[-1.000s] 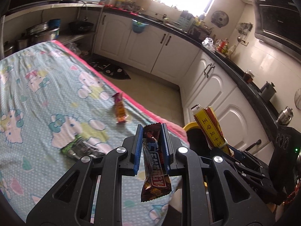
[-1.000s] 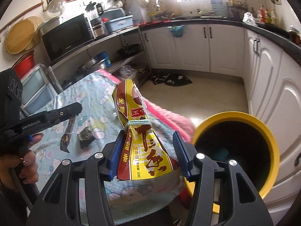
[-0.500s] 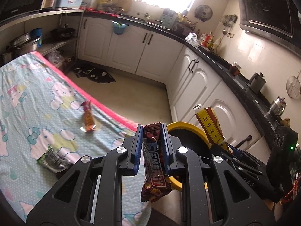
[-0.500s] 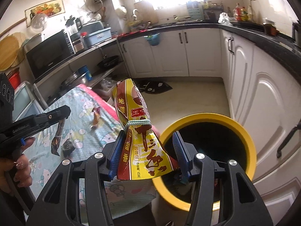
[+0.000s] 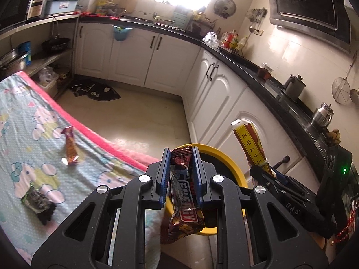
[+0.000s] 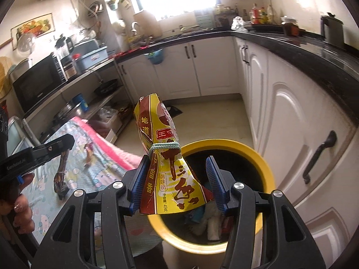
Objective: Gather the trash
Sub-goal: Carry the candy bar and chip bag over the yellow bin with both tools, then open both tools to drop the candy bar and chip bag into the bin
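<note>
My left gripper (image 5: 181, 164) is shut on a brown chocolate bar wrapper (image 5: 182, 204), held over the near rim of a yellow trash bin (image 5: 231, 168). My right gripper (image 6: 179, 174) is shut on a yellow and red snack packet (image 6: 166, 157), held above the bin's (image 6: 264, 168) open mouth; trash lies inside. The packet (image 5: 251, 143) and right gripper also show at the right of the left wrist view. An orange wrapper (image 5: 70, 145) and a dark green wrapper (image 5: 37, 199) lie on the cartoon-print tablecloth (image 5: 27, 134).
White cabinets (image 5: 224, 103) with a black counter stand close behind the bin. The table's pink edge (image 5: 107, 143) borders the floor (image 5: 139, 112). A shelf with a microwave (image 6: 38, 83) is at the far left. A black mat (image 5: 96, 89) lies on the floor.
Both grippers have moved right, away from the table, toward the yellow bin. The bin now sits right under the held wrappers. Both grips are unchanged.
</note>
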Demonstrator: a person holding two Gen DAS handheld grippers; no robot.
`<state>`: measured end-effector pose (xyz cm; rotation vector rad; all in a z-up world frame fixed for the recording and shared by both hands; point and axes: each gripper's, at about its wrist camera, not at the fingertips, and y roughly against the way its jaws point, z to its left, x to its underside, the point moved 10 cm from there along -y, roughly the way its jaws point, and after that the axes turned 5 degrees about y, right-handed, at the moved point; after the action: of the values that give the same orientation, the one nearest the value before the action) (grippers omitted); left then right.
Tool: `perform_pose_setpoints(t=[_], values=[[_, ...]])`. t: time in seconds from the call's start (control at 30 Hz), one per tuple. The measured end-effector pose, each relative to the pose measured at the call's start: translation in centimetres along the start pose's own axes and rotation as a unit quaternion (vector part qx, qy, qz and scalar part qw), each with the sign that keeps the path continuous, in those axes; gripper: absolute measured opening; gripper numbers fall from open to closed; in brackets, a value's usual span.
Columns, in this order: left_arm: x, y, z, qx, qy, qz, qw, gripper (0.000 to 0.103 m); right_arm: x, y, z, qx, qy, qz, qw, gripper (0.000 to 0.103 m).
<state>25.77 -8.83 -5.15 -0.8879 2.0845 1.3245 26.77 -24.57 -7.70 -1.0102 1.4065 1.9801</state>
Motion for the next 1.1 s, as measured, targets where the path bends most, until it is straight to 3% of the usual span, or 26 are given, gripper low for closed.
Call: perform_pose_setpoints(t=[0.43, 0.9, 0.97, 1.03, 1.1], values=[[1.5, -5.1, -3.5, 0.019, -0.019, 0.028, 0.9992, 0.014, 2.2, -1.9, -4.8, 0.031, -0.048, 0.022, 0.998, 0.049], [3.2, -10.0, -3.1, 0.009, -0.007, 0.064, 0.9979, 0.015, 5.2, -6.5, -6.7, 0.039, -0.078, 0.069, 0.994, 0.050], [3.3, -10.5, -3.0, 0.008, -0.002, 0.065, 0.9979, 0.020, 5.1, -7.0, -6.7, 0.039, -0.080, 0.071, 0.994, 0.059], [3.4, -10.7, -2.8, 0.003, 0.002, 0.065, 0.9979, 0.040, 5.3, -7.2, -6.9, 0.038, -0.084, 0.074, 0.993, 0.061], [3.4, -10.6, -2.5, 0.000, 0.003, 0.064, 0.9979, 0.045, 5.5, -7.2, -7.0, 0.045, -0.085, 0.076, 0.993, 0.064]])
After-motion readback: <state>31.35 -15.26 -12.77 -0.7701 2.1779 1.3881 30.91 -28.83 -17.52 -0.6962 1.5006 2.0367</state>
